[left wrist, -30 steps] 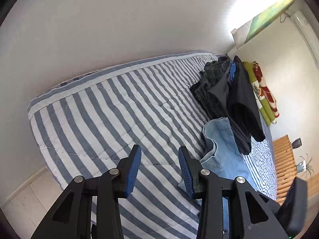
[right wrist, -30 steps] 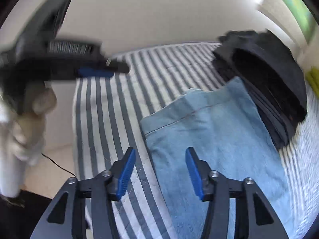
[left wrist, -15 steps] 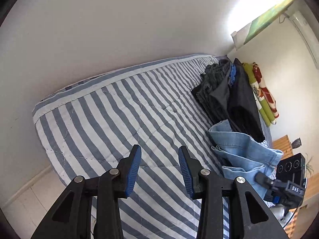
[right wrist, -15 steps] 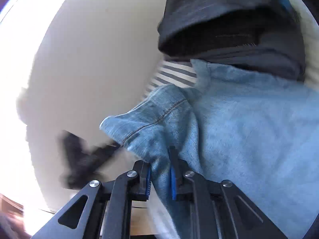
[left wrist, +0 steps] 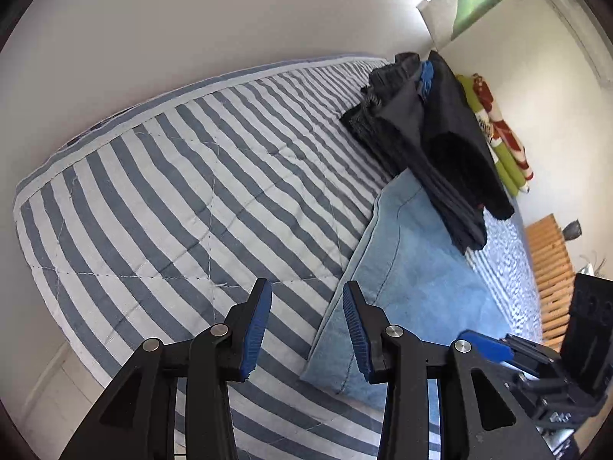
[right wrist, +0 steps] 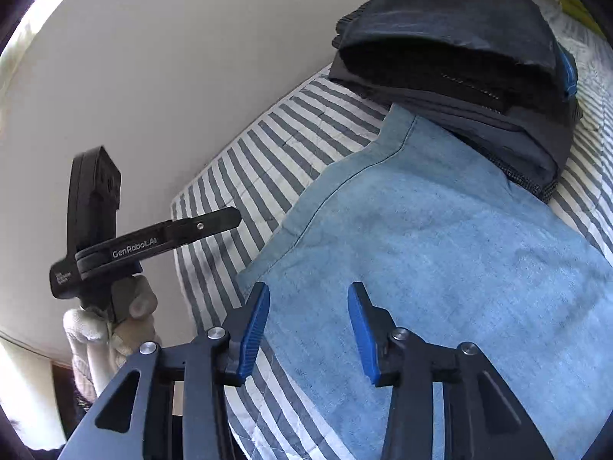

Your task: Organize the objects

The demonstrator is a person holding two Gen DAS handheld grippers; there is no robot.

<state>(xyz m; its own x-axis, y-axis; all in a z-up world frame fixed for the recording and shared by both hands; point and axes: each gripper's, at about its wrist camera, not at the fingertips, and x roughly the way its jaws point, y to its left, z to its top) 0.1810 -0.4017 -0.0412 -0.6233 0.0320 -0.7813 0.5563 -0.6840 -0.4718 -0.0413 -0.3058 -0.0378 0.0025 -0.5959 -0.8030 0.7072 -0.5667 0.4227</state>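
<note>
Denim jeans (right wrist: 440,253) lie flat on bed (left wrist: 184,191), under right gripper (right wrist: 308,329), fingers opening, empty. Left gripper (left wrist: 306,329) parted, empty. Likely folding step; next, grip an edge.

Left tool (left wrist: 306,322) hung over the bed (left wrist: 172,199) w/ its blue-padded jaws apart, nothing betw. them, the striped blue-and-white quilt beneath and the near edge of the folded light-blue jeans (left wrist: 402,268) just right of the right-hand pad. The jeans lay flat on the quilt, far end tucked under a stack of dark folded clothes (left wrist: 433,142); a green, red & white roll (left wrist: 494,130) lay beyond the stack by the wall. At lower right the right tool (left wrist: 494,349) showed only in part, blue pad visible, and a slatted wooden piece (left wrist: 548,268) stood past the bed's far side.
</note>
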